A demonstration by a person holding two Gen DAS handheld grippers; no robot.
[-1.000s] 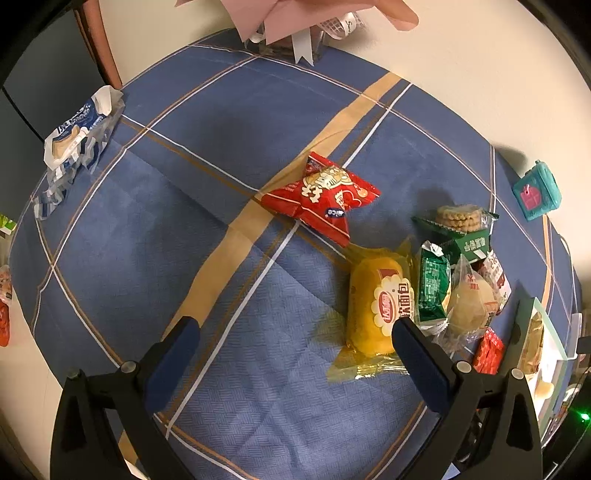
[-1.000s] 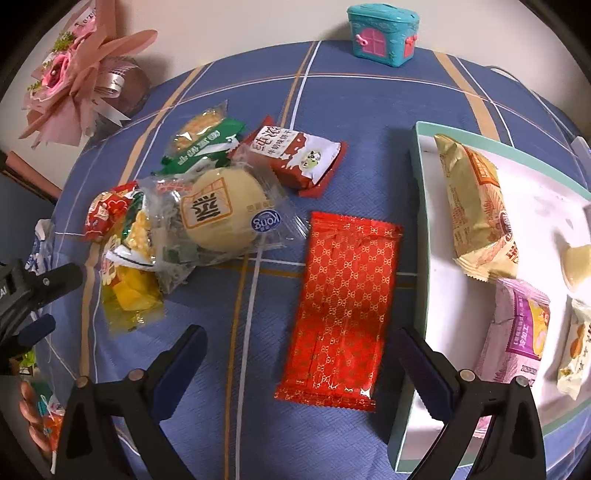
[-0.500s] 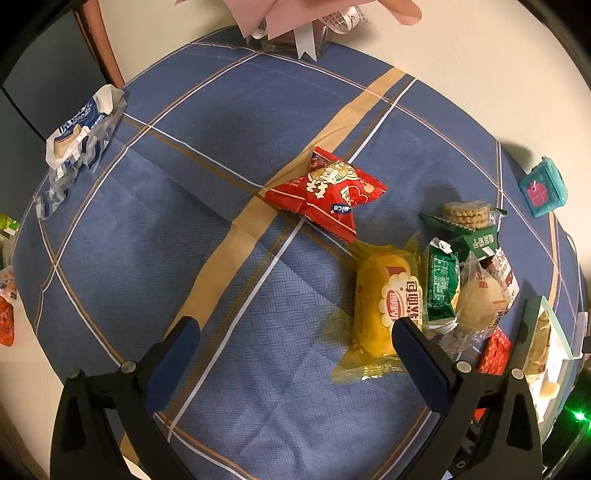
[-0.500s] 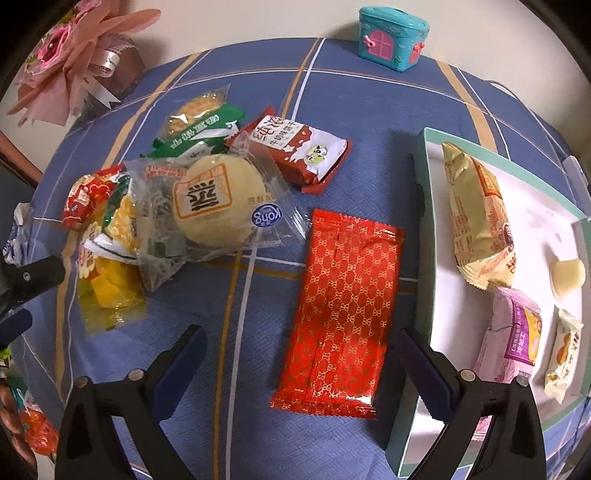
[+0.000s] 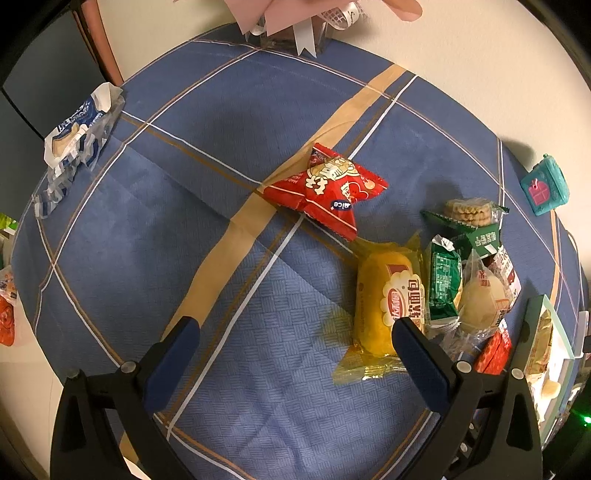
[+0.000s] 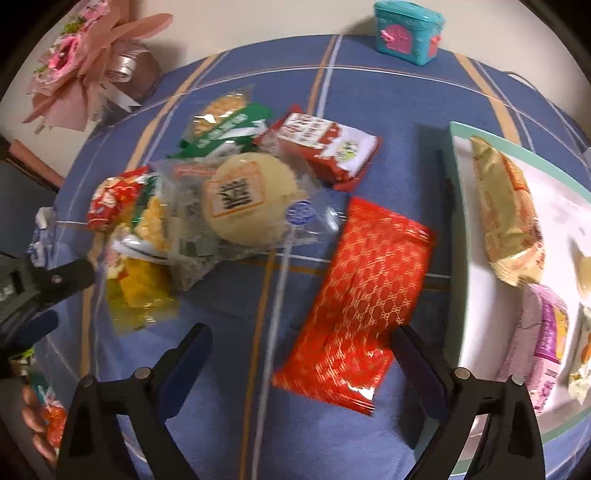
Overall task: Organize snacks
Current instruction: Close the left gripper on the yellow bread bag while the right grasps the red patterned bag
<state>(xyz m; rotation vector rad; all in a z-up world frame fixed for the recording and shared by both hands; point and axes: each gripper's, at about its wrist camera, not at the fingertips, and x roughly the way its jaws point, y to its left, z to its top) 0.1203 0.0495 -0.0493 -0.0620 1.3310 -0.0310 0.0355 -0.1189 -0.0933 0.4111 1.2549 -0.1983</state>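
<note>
A red packet with a gold pattern (image 6: 362, 306) lies flat on the blue checked cloth, just left of the white tray with a teal rim (image 6: 455, 221). My right gripper (image 6: 301, 332) hangs over it with its jaws closing; the packet's near end is between the fingers, and the pads are not pressing on it. The tray holds a beige packet (image 6: 506, 218) and a purple one (image 6: 543, 339). My left gripper (image 5: 293, 326) stands open over bare cloth, its right finger beside a yellow bread packet (image 5: 384, 299). A red snack bag (image 5: 328, 184) lies further out.
A heap left of the red packet holds a round bun in clear wrap (image 6: 251, 199), a red-and-white packet (image 6: 325, 151) and a green cracker pack (image 6: 221, 125). A pink bouquet (image 6: 92, 62) and a teal toy house (image 6: 406, 31) stand at the far edge. A blue-white wrapper (image 5: 77, 129) lies far left.
The right gripper's fingers have come a little closer together and it has crept nearer the red patterned packet. The left gripper has kept still and open.
</note>
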